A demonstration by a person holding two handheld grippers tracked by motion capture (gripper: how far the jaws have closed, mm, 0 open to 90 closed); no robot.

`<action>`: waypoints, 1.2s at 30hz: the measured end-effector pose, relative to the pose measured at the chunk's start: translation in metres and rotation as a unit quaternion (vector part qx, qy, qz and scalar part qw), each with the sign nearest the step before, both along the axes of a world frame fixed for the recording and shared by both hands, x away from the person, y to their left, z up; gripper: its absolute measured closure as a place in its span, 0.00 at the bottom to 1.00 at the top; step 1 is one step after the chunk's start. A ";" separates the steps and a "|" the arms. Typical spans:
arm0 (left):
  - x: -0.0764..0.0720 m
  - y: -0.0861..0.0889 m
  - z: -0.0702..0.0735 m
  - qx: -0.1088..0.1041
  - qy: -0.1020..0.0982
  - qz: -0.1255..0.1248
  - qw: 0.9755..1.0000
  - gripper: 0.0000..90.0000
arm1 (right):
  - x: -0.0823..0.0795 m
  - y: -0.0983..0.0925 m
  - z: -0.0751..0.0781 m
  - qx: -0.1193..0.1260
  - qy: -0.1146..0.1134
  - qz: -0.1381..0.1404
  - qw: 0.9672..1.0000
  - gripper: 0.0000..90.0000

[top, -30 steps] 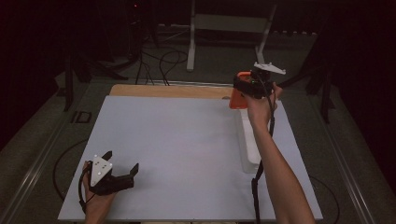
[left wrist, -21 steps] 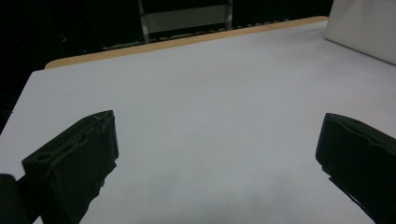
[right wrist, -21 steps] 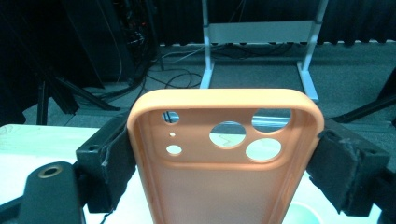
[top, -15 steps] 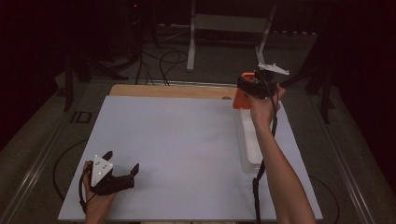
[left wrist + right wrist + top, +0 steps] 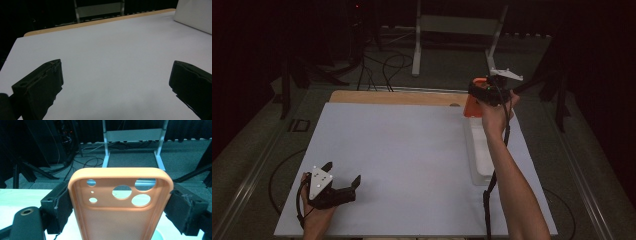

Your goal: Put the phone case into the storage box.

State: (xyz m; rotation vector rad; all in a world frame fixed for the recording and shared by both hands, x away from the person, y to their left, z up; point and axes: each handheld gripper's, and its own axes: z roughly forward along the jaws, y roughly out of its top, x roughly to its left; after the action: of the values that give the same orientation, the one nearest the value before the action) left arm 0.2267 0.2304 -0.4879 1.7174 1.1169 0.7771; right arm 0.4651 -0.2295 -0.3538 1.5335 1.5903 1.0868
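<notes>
place: likely lab | signs: floor cables (image 5: 384, 62), metal stand (image 5: 452, 30), dark surroundings

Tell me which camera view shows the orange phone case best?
The right gripper view: the orange phone case is close, its camera cut-outs clear, clamped between the right gripper jaws. The high view shows it small and partly hidden by that gripper.

White tray (image 5: 479, 150) on grey table (image 5: 402, 150)

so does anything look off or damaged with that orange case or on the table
Nothing stands out. The orange soft plastic phone case sits squarely between the right gripper pads, camera cutouts intact, no tears. The left gripper rests open on the white table sheet, beside the clear plastic tray.
</notes>
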 end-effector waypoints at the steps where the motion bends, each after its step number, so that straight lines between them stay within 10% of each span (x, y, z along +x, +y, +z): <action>1: 0.000 0.000 0.000 0.001 0.000 0.000 1.000 0.00 | 0.000 0.000 0.000 0.000 -0.001 -0.001 1.000 0.18; 36: -0.001 0.000 0.000 -0.001 0.000 0.003 1.000 0.00 | 0.006 -0.025 -0.006 0.006 0.000 -0.030 1.000 0.18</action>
State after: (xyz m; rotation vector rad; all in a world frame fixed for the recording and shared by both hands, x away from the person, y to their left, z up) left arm 0.2259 0.2309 -0.4875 1.7139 1.1215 0.7800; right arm 0.4711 -0.2549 -0.3601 1.5783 1.5302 1.0663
